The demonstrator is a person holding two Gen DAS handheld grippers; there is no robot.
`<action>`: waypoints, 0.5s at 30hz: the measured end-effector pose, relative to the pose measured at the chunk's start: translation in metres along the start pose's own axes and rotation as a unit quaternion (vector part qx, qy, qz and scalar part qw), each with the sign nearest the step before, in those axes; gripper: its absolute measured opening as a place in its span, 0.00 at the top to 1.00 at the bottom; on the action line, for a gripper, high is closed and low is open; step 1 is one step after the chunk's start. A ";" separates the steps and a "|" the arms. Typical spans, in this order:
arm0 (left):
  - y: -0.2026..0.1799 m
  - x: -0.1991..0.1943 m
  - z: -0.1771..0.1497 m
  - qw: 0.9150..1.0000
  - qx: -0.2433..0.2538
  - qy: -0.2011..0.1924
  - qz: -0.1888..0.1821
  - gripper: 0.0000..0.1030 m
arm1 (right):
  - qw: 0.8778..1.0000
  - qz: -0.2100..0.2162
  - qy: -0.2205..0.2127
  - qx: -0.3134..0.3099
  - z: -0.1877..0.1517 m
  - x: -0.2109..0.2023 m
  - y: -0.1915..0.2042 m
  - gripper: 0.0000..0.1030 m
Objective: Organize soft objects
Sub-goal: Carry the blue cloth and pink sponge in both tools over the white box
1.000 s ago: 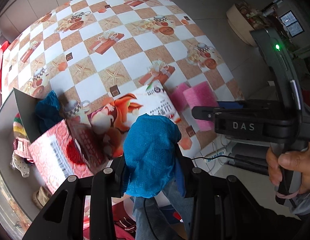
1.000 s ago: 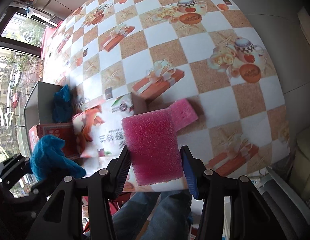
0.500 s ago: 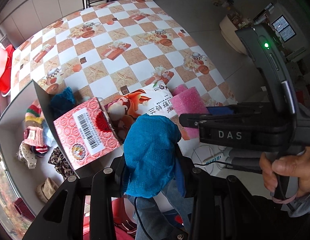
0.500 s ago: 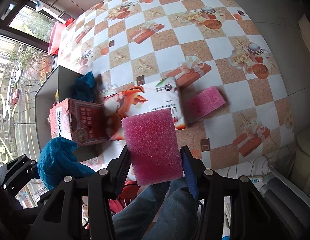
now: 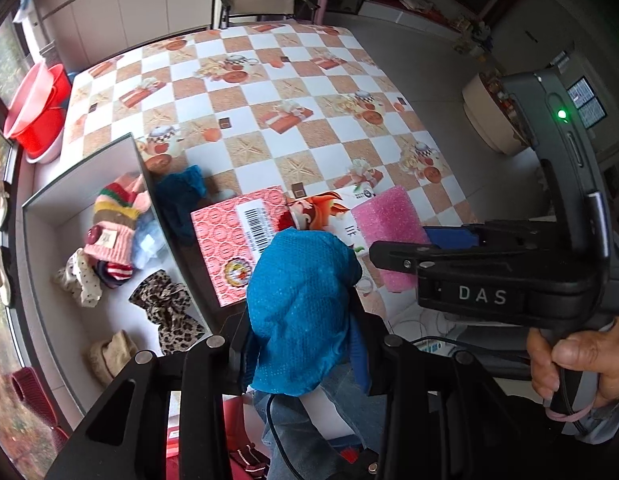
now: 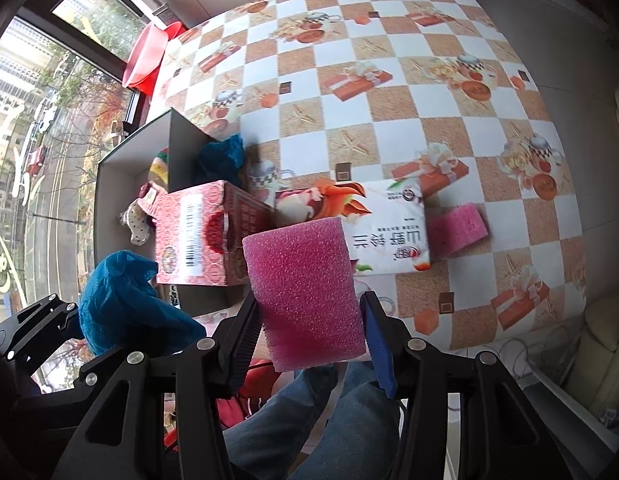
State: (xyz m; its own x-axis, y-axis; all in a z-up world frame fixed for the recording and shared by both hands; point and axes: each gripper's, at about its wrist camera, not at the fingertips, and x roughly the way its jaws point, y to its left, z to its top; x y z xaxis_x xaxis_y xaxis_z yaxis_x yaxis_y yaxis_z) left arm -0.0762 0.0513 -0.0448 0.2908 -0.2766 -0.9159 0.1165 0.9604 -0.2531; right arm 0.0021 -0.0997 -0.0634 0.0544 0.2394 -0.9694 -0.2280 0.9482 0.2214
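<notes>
Blue mesh cloth (image 5: pixel 301 316), crumpled, limp: pinched in the left tongs (image 5: pixel 301 344), closed upon it, above the worktop (image 5: pixel 269 92) edge. Pink foam block (image 6: pixel 305 296), porous, long axis running away from the camera: clamped in the right tongs (image 6: pixel 309 328). Open grey box (image 5: pixel 53 200), holding knitted hats and socks, lies ahead-left of both; the left hand is likely nearer. Second pink foam (image 6: pixel 457 230) rests on the worktop beside a printed carton (image 6: pixel 381 232), toward the right.

Left gripper (image 5: pixel 299 344) fingertips behind the blue cloth (image 5: pixel 299 312) — second pink sponge (image 6: pixel 457 230) partly under the white box (image 6: pixel 389 232).
</notes>
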 end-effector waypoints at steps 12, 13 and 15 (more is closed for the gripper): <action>0.051 -0.022 -0.015 0.996 -0.076 -0.031 0.017 0.60 | 0.997 0.000 -0.003 -0.077 0.012 -0.002 0.062 0.50; 0.056 -0.024 -0.017 0.996 -0.085 -0.033 0.019 0.60 | 0.996 0.001 -0.002 -0.084 0.014 -0.001 0.067 0.50; 0.067 -0.027 -0.022 0.994 -0.103 -0.038 0.023 0.60 | 0.995 0.002 0.003 -0.101 0.017 0.002 0.080 0.50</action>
State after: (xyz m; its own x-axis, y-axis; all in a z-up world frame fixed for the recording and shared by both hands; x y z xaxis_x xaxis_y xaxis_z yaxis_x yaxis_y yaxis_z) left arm -0.0970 0.1238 -0.0438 0.3636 -0.2273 -0.9034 -0.0934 0.9560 -0.2781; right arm -0.0001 -0.0196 -0.0456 0.0486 0.2407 -0.9694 -0.4194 0.8858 0.1989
